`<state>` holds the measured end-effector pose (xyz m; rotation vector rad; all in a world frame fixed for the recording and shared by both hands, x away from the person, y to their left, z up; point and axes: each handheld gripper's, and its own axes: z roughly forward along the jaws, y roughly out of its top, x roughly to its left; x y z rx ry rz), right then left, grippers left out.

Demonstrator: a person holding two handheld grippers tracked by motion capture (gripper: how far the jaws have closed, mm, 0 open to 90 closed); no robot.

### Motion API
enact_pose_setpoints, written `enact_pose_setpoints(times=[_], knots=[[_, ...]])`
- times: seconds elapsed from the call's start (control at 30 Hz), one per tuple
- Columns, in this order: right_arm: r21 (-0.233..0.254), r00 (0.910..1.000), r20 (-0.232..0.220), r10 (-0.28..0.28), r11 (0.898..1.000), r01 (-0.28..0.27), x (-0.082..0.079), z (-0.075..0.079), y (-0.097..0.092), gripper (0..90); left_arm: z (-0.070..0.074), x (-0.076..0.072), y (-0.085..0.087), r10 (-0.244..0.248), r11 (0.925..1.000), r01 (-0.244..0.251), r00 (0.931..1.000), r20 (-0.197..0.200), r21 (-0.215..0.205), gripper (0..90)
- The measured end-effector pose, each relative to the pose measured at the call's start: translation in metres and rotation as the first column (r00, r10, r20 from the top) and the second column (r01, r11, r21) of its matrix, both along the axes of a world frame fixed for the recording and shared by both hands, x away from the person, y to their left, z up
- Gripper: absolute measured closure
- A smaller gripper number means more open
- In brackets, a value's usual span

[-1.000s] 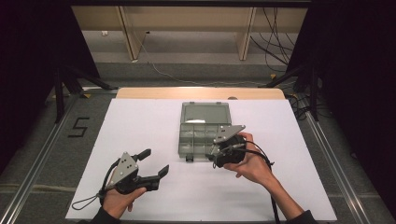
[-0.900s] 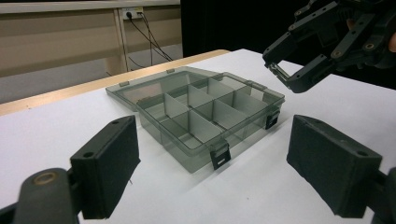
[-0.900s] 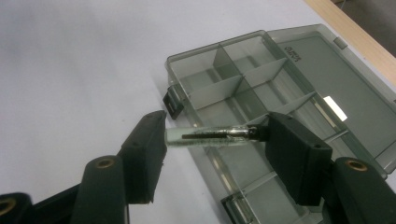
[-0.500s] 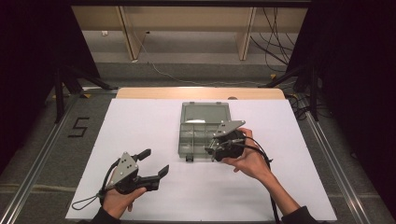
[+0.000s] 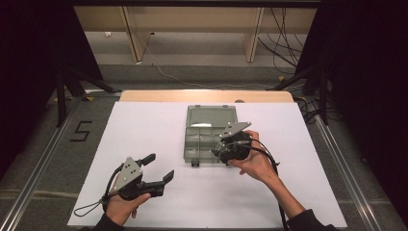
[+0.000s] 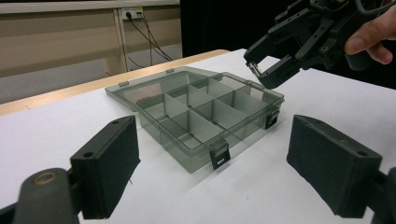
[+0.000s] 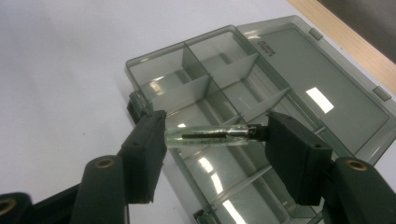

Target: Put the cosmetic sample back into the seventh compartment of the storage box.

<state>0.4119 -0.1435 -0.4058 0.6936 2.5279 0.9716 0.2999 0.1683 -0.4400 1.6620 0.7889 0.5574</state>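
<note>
The right hand-held gripper (image 7: pixel 215 135) pinches a small clear glass vial (image 7: pixel 212 136) end to end above the open grey translucent plastic compartment box (image 5: pixel 204 139) at mid-tabletop. Its lid carries embossed writing too small to read. The left hand-held gripper (image 5: pixel 161 168) rests spread wide near the tabletop's (image 5: pixel 144 125) front-left corner; a "5" (image 5: pixel 81 131) marks the floor.

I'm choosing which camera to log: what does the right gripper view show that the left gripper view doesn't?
Right gripper view alone: a clear tube with a dark rod inside, clamped end to end by the right tool. Left gripper view alone: the left tool, open, and the organizer's two front latches. Both: the grey compartment organizer, lid open, on the white table.
</note>
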Motion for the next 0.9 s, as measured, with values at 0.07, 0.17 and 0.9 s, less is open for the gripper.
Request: enact_pose_setpoints(times=[0.07, 0.17, 0.9], knots=[[0.001, 1.0000, 0.000, -0.009, 1.000, 0.009, 0.002, -0.001, 0.000, 39.9, 0.000, 0.000, 0.000, 0.001, 1.0000, -0.001, 1.0000, -0.002, -0.002, 15.9], [0.003, 0.9996, -0.010, -0.026, 1.000, 0.026, 0.006, -0.004, -0.001, 39.9, 0.000, 0.000, 0.000, 0.001, 1.0000, -0.001, 1.0000, -0.003, -0.002, 15.9], [-0.010, 0.9952, -0.073, -0.066, 0.998, 0.065, 0.016, -0.016, 0.002, 39.9, 0.000, 0.000, 0.000, 0.002, 1.0000, -0.002, 1.0000, -0.005, -0.003, 15.9]])
